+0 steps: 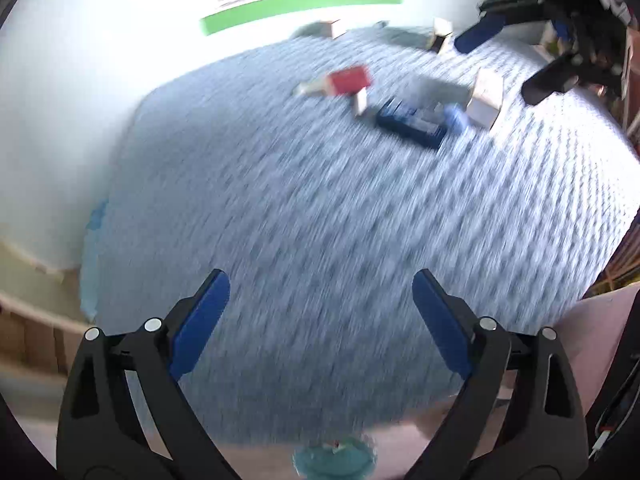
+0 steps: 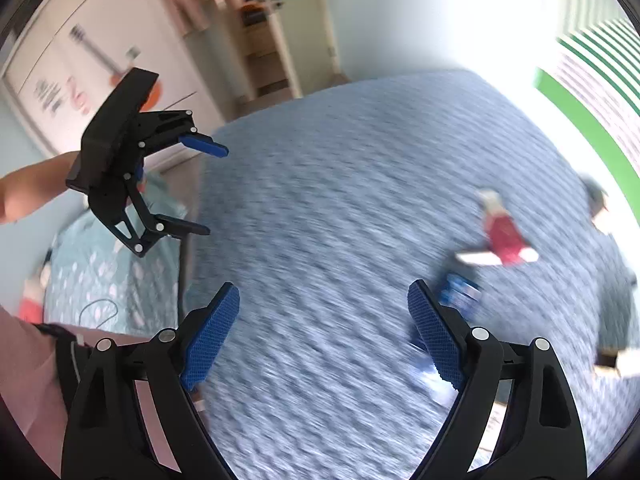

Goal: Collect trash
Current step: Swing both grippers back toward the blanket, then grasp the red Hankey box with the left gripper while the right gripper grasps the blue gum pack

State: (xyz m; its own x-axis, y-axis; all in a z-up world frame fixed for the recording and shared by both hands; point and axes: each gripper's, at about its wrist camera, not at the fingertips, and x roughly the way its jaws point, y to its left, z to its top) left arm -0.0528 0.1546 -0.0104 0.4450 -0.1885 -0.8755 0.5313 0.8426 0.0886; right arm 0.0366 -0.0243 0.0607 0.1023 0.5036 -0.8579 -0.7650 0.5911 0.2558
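Both frames were pretty blurry. Left gripper (image 1: 321,308) hung wide open and empty over the blue bedspread (image 1: 280,208), trash at 1 o'clock: red carton (image 1: 349,79), dark blue wrapper (image 1: 412,122). Right gripper (image 2: 323,322) gaped empty too. I'd have slowed down first, then straddled one piece squarely.
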